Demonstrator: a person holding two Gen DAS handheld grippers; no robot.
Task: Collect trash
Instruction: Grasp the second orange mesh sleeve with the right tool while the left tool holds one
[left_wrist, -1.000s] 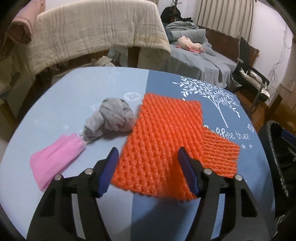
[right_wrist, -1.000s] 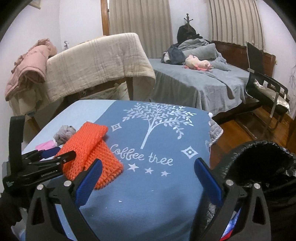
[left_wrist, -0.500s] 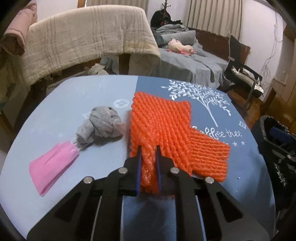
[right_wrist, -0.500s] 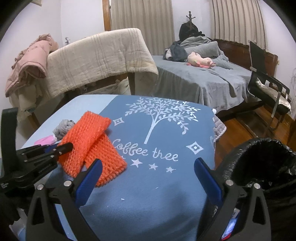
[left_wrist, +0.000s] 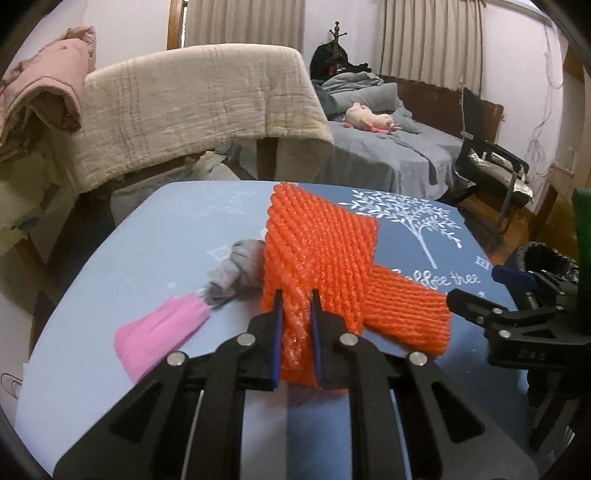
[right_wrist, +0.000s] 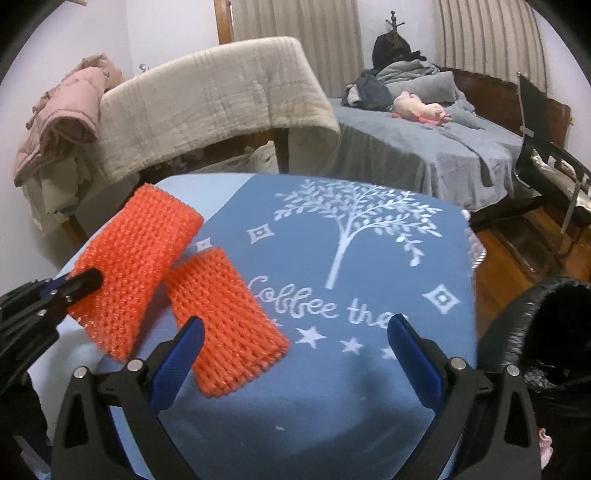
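My left gripper (left_wrist: 297, 321) is shut on the near edge of the large orange foam net (left_wrist: 317, 251) and holds it tilted up off the table. In the right wrist view the same net (right_wrist: 136, 266) hangs from the left gripper (right_wrist: 85, 280) at the left. A smaller orange foam net (right_wrist: 225, 317) lies flat on the blue tablecloth (right_wrist: 332, 387), partly between the fingers of my right gripper (right_wrist: 295, 325), which is open and holds nothing. A grey crumpled rag (left_wrist: 240, 273) and a pink paper piece (left_wrist: 159, 332) lie to the left.
A bin lined with a black bag (right_wrist: 535, 332) stands off the table's right edge. Behind the table are a chair draped with a beige blanket (left_wrist: 192, 103), a bed (right_wrist: 424, 140) and a black chair (right_wrist: 546, 158).
My left gripper closed on the large orange net and lifted its near edge off the table. My right gripper moved down and left, so the smaller net now lies by its left finger.
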